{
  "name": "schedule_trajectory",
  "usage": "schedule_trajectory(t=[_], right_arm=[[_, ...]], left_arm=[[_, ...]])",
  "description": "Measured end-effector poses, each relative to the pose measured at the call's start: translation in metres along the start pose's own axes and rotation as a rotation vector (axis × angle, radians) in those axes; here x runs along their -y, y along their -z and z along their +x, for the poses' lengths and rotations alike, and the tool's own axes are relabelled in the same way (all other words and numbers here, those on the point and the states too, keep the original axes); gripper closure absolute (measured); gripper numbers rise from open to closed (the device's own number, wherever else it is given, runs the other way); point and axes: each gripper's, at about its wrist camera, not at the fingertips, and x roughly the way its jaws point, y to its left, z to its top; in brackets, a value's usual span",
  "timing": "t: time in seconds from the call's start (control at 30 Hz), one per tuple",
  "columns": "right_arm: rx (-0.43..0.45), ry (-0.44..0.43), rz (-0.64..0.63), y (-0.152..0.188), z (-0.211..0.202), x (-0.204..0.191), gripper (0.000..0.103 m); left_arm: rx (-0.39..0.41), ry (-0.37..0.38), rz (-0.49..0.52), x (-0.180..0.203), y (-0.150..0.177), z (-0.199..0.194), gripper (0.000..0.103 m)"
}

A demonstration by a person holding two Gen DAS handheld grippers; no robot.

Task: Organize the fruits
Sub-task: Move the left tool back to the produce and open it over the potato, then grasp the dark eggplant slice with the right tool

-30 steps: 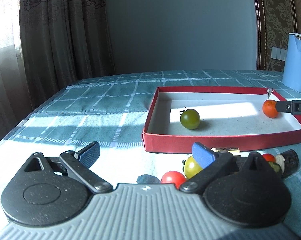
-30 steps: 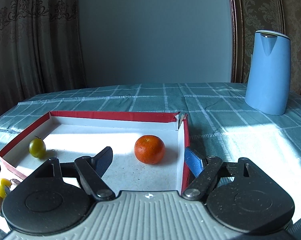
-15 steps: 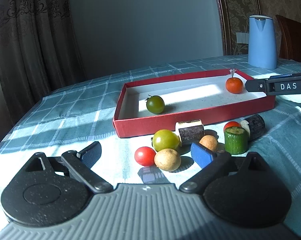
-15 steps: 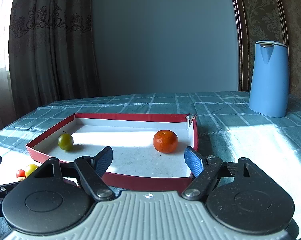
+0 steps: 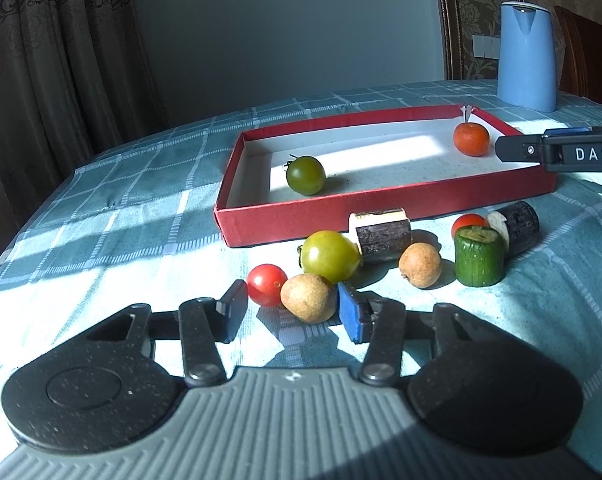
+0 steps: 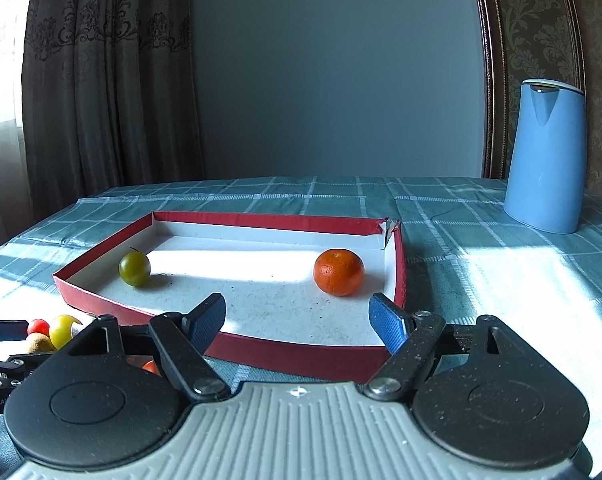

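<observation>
Now the left tool [image 5: 291, 311] gapes around a tan round fruit [image 5: 307, 298] on the bench [image 5: 101, 248] before the red tray [image 5: 381, 216]. Light, firm, prone to roll: pinch its widest middle. Right tool [image 6: 299, 320] hovers open, empty.

This looks like a room in a home, most likely a dining room. A table spread with a teal checked tablecloth [image 6: 481, 240] stands before a plain grey-blue wall [image 6: 333, 68]. To the left of that wall hang heavy brown curtains [image 6: 101, 80] with an embroidered band (daylight comes in at their far left edge); to its right runs ornate damask wallpaper [image 6: 541, 20] behind a dark wooden frame. A blue electric kettle [image 6: 547, 156] stands on the cloth, with a wooden chair back [image 5: 585, 52] beside it.
</observation>
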Motion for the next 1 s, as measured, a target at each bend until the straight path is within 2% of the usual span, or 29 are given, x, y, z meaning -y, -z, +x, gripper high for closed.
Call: schedule_trajectory(t=[0.13, 0.2, 0.37, 0.8, 1.0], right_arm=[[-0.008, -0.01, -0.005, 0.0, 0.0, -0.002, 0.024], [-0.008, -0.009, -0.007, 0.001, 0.0, -0.002, 0.024], [-0.015, -0.006, 0.001, 0.001, 0.001, -0.001, 0.024], [-0.05, -0.021, -0.003, 0.002, 0.002, 0.0, 0.024], [-0.057, -0.142, 0.004, 0.014, -0.02, -0.005, 0.024]], left_arm=[[0.026, 0.006, 0.0, 0.0, 0.001, -0.005, 0.06], [0.03, 0.02, 0.008, 0.001, 0.002, -0.006, 0.069], [0.011, 0.012, 0.02, 0.003, 0.002, -0.003, 0.076], [0.029, 0.015, -0.003, 0.0, 0.002, -0.004, 0.077], [0.025, 0.016, -0.001, 0.0, 0.001, -0.004, 0.077]])
